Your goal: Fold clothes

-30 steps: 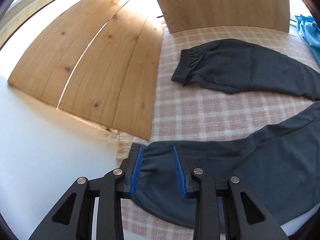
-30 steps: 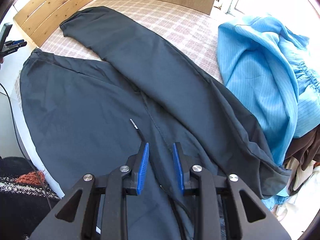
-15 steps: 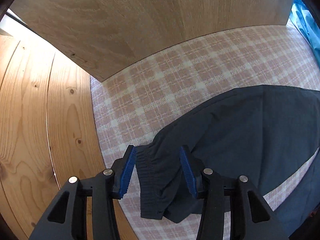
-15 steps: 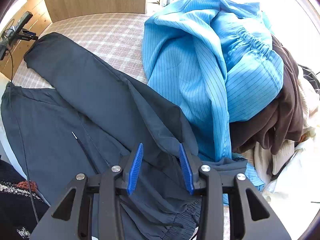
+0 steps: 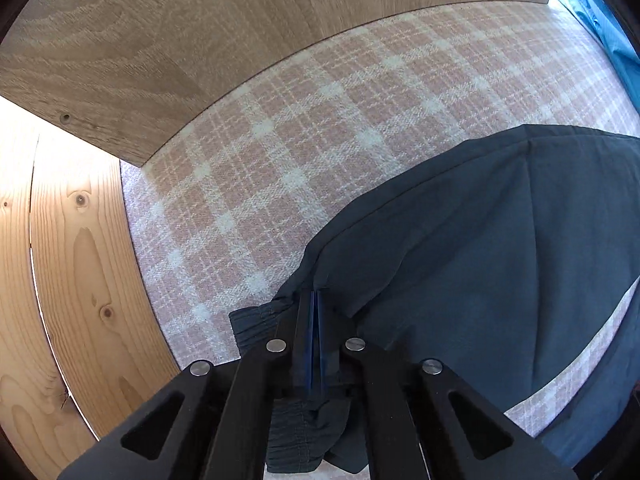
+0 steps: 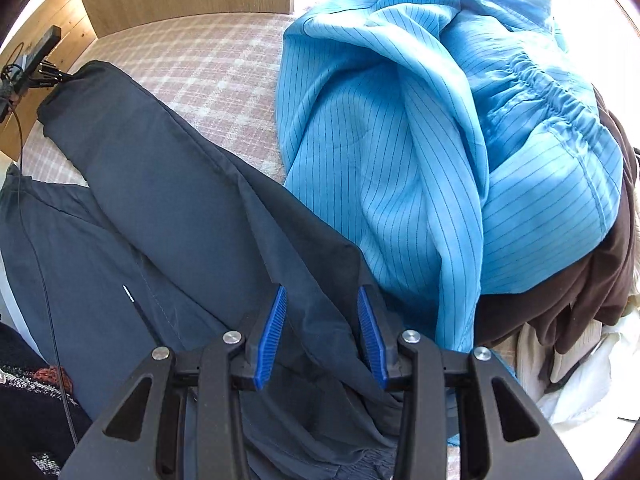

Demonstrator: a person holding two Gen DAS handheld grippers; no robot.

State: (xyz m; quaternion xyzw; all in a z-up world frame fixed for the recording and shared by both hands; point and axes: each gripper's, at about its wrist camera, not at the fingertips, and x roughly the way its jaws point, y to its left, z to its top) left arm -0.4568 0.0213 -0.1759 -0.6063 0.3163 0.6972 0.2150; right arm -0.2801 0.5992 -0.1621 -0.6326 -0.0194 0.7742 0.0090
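Observation:
Dark navy trousers (image 6: 168, 200) lie spread on the pink plaid bed cover (image 6: 208, 64), legs running toward the far left. In the left wrist view my left gripper (image 5: 315, 300) is shut on the elastic cuff (image 5: 256, 320) of the far trouser leg (image 5: 480, 260), blue pads pressed together with cloth pinched between. In the right wrist view my right gripper (image 6: 322, 300) stands open over the trousers' upper edge near the waist, dark cloth lying between its blue pads (image 6: 272, 332). The left gripper (image 6: 36, 64) shows small at the far left, at the leg's cuff.
A heap of clothes sits at the right: a striped light-blue garment (image 6: 440, 140) on top, brown (image 6: 580, 292) and white (image 6: 580, 372) pieces under it. Wooden boards (image 5: 200, 32) wall the bed's far end and left side (image 5: 72, 280). A thin black cable (image 6: 44, 280) crosses the trousers.
My left gripper moved from the near leg's cuff to the far leg's cuff and shut on it. My right gripper swung right toward the waist edge by the blue heap, staying open.

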